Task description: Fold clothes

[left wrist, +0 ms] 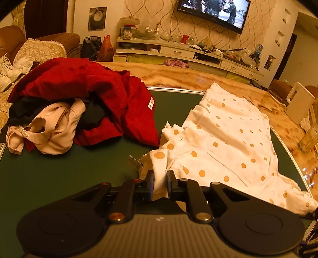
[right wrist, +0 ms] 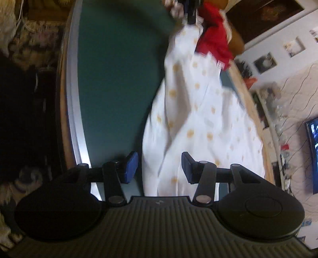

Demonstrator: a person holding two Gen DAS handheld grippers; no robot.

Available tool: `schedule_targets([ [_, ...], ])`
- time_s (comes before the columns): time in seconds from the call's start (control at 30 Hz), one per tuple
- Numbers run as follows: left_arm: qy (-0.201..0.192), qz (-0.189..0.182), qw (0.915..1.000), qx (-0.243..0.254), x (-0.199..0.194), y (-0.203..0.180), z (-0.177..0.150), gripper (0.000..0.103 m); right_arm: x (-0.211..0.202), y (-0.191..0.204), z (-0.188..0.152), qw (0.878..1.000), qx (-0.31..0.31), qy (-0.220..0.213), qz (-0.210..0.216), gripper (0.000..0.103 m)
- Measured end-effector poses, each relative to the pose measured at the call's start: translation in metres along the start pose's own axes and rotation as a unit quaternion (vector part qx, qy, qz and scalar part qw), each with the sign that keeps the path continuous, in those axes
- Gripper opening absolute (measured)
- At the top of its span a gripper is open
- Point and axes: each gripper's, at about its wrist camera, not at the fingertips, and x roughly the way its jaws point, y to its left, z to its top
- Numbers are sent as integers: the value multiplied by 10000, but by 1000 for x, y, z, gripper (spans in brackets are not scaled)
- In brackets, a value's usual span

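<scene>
Shirt [left wrist: 228, 139] pinched by left gripper [left wrist: 160, 184]; right gripper [right wrist: 160, 167] spread.

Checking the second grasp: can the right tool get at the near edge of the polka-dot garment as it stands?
Probably yes. The right tool is open, and the polka-dot garment already lies between its fingers with nothing in front. The left tool is shut on another corner.

Upper right: wall-mounted television [left wrist: 213, 12]; below it, cluttered white TV shelf [left wrist: 178, 49]; far right, white plastic jug [left wrist: 299, 103]; upper left, brown sofa [left wrist: 59, 42].
</scene>
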Motion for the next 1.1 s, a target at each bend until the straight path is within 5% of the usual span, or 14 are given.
schedule_targets([
  [0.27, 84, -14, 10000, -52, 8, 7, -4, 15, 12, -30, -27, 9982, -389, 400, 233, 56],
  [0.47, 174, -23, 9998, -118, 16, 11, -11, 17, -4, -37, -21, 9949, -227, -16, 985, 56],
  [0.7, 211, -40, 9997, -102, 20, 15, -20, 20, 18, -48, -12, 9887, 137, 105, 1489, 56],
  [0.83, 191, -112, 9998, -25, 17, 15, -27, 34, 9, -45, -13, 9902, 259, -314, 1336, 55],
  [0.9, 195, -163, 9997, 21, 17, 15, -32, 49, 7, -35, -10, 9923, 91, -403, 1171, 55],
  [1.0, 210, -232, 9995, 88, 16, 15, -39, 61, 13, -21, -5, 9933, -84, -302, 1109, 30],
  [1.03, 221, -257, 9994, 107, 16, 14, -41, 64, 15, -19, -4, 9940, -73, -268, 1054, 12],
  [1.1, 238, -278, 9990, 243, 17, 10, -46, 78, 18, -17, -1, 9955, -26, -234, 920, 8],
])
